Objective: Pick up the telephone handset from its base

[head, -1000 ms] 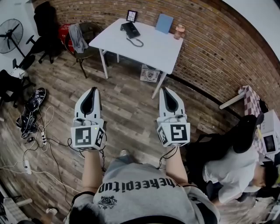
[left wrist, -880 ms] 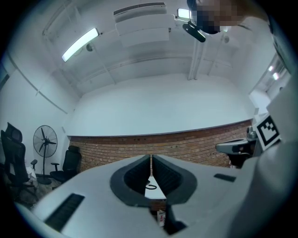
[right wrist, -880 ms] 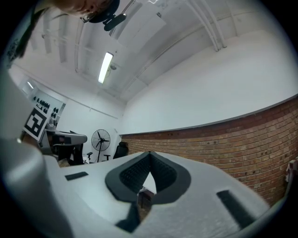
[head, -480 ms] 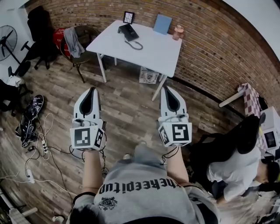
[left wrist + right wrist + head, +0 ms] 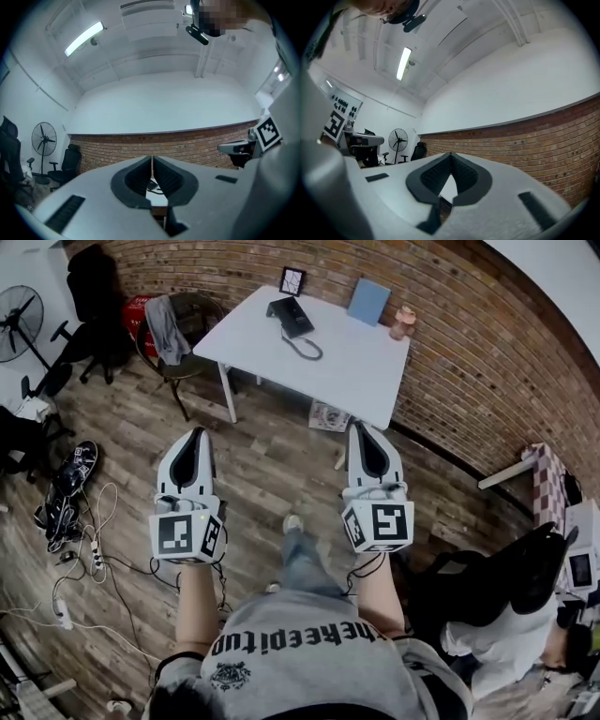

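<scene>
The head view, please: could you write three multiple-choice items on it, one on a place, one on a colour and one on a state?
1. Where is the telephone?
A. On the floor
B. On the white table by the brick wall
C. On the chair

2. What colour is the flat board standing on the table?
A. Red
B. Green
C. Blue

3. How do the left gripper and the right gripper stand?
A. Both shut, holding nothing
B. Left shut on the handset
C. Both wide open

Answers:
1. B: the telephone lies near the table's far edge, its cord looping over the top.
2. C: the board is light blue against the red-brown bricks.
3. A: in each gripper view the jaws meet with nothing between them, and both grippers are over the floor, short of the table.
</scene>
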{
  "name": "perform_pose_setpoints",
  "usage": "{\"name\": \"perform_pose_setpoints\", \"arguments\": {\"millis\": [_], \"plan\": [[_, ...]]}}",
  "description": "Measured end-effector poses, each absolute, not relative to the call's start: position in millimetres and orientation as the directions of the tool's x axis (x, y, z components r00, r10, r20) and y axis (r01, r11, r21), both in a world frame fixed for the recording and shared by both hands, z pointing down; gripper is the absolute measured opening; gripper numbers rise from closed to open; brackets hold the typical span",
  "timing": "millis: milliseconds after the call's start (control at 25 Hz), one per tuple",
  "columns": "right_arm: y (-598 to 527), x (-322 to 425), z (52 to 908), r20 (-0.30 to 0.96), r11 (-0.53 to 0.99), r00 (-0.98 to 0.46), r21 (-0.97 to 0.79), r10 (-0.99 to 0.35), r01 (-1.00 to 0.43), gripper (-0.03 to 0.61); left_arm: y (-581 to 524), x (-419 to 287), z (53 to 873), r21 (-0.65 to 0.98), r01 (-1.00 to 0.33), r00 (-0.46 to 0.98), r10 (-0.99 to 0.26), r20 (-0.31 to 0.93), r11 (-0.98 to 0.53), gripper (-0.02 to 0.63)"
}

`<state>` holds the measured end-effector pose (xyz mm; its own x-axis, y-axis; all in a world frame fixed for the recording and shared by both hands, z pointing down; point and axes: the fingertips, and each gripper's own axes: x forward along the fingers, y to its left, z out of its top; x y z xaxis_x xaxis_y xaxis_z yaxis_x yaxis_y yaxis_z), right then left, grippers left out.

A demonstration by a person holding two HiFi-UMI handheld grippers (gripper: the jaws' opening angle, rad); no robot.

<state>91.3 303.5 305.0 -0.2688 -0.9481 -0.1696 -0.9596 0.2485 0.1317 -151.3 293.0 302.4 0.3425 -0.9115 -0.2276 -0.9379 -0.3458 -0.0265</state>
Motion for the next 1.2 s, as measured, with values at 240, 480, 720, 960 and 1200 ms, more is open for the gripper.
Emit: {"name": "perform_pose_setpoints", "arguments": {"millis": [240,480,720,960,1200], "plan": [[228.7,95.2,299.6,-0.172,0.284,-0.305,0.136,-0.937,-0.949,0.003,230.1,-144.1,296.3,-0.025,-0.949,0.312,-0.922,-0.227,-0.315,0.014],[154.4,106.1,290.2,-0.178,0.311,-0.333,0.140,-0.926,-0.940,0.003,164.4,-132.4,288.1,-0.019,-0.958,0.283,-0.936,-0.212,-0.285,0.014],[93.0,118.1,286.3,-0.173,0.335,-0.357,0.145,-0.918,-0.931,0.003,106.9,-114.8,286.4,-0.025,-0.961,0.275,-0.937,-0.214,-0.276,0.014],[41.0,130.8,286.2,-0.175,0.352,-0.376,0.153,-0.910,-0.923,0.003,56.2,-98.9,286.0,-0.026,-0.962,0.269,-0.935,-0.233,-0.270,0.014],[4.9,145.8,294.6,-0.171,0.366,-0.384,0.130,-0.907,-0.922,0.003,25.0,-81.2,288.8,-0.021,-0.966,0.256,-0.943,-0.210,-0.258,0.014]]}}
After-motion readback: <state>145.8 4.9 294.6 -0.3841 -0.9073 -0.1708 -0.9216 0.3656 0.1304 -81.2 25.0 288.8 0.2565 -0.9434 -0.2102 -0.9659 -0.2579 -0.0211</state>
